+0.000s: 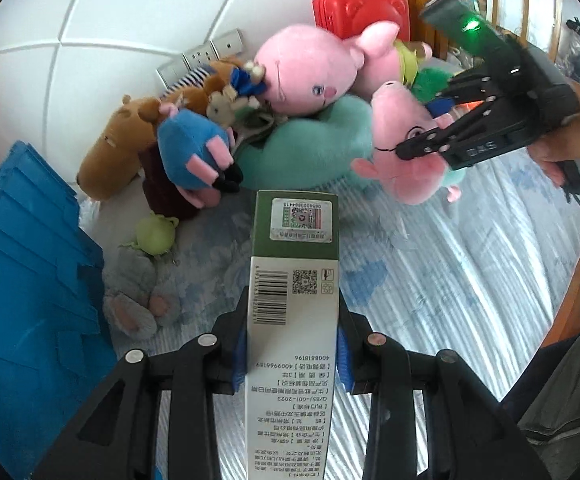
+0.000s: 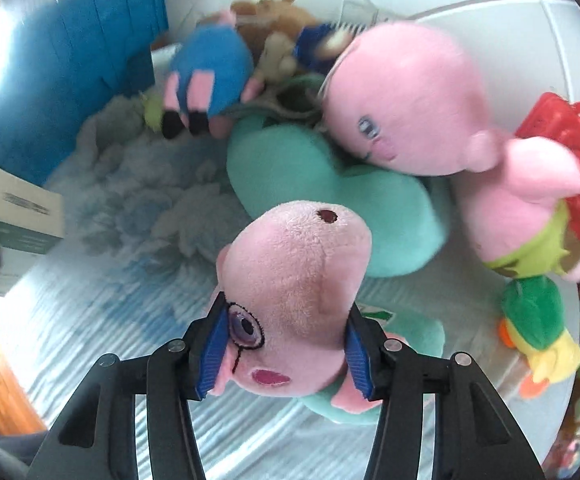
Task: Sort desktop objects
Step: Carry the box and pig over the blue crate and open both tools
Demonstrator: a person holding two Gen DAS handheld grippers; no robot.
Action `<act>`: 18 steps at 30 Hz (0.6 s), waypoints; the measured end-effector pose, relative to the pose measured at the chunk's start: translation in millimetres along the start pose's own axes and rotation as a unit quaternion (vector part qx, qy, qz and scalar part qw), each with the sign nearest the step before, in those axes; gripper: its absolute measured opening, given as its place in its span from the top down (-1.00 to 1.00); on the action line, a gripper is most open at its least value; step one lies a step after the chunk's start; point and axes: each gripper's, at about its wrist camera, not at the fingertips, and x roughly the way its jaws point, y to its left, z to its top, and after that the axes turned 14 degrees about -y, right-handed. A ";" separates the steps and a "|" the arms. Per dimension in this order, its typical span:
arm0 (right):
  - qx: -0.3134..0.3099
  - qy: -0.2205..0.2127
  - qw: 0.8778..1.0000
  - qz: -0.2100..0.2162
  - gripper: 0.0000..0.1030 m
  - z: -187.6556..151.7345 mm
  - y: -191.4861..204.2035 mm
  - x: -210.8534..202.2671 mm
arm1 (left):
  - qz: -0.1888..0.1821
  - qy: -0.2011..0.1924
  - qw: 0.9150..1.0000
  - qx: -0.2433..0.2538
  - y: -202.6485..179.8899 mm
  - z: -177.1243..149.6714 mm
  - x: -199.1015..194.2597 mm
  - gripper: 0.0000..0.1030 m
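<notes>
over bedspread (image 1: 450, 280): left tongs (image 1: 292, 354) clamp box (image 1: 294, 320), level.

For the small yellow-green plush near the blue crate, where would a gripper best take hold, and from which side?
Judging by shape, grip the small yellow-green plush across its round body, coming from above. It sits low on the bedspread, with the blue crate to its left and the grey plush against its near side, so side approaches look crowded.

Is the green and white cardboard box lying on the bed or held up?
Held up: the left gripper clamps the green and white cardboard box between its blue pads, above the blue floral bedspread.
</notes>
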 end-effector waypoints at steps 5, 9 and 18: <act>0.009 -0.038 0.999 0.008 0.01 15.3 3.3 -54.7 | 0.023 -0.030 0.999 -0.017 4.1 15.9 -35.2 0.34; 0.000 -0.060 0.998 0.007 0.01 32.9 17.9 -88.2 | 0.039 -0.053 0.998 -0.019 13.9 24.1 -65.4 0.34; -0.009 -0.106 0.994 0.009 0.01 91.0 81.0 -132.5 | 0.060 -0.108 0.991 -0.041 77.5 30.7 -142.6 0.34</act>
